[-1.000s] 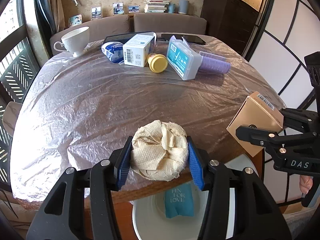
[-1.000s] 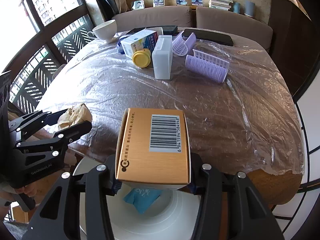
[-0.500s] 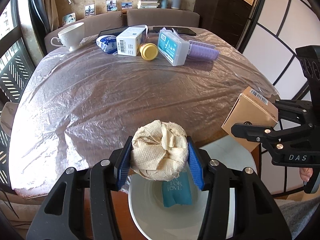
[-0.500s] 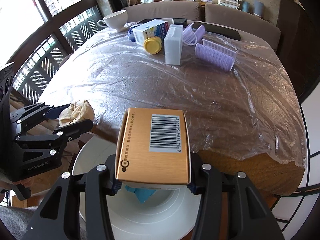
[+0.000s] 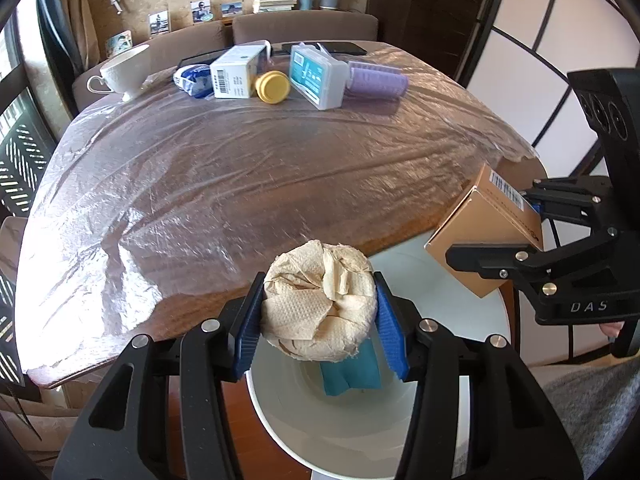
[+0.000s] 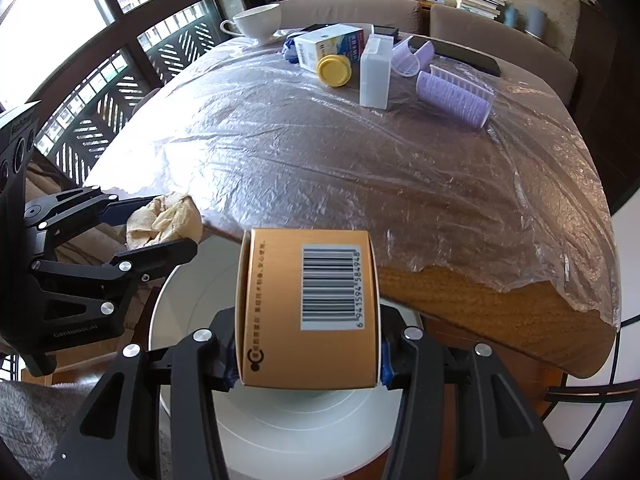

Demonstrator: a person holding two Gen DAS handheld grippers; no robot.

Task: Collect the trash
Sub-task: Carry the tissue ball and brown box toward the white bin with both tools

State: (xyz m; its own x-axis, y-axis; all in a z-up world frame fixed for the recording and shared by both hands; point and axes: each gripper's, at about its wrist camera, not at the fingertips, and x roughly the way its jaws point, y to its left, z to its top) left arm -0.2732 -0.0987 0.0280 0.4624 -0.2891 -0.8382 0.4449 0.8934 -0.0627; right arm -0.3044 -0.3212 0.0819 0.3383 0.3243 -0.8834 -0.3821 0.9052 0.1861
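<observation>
A left gripper (image 5: pixel 318 320) clamped a crumpled paper towel (image 5: pixel 318 300) over a white bin (image 5: pixel 340 432) below it, while the right gripper (image 6: pixel 306 356) gripped a tan carton (image 6: pixel 308 312) above the same bin. The drop appeared next: each needed only to open its jaws.

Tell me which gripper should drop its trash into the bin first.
Left, probably. The left gripper holds the crumpled paper directly above the white bin; the right gripper's orange box hangs nearer the rim.
</observation>
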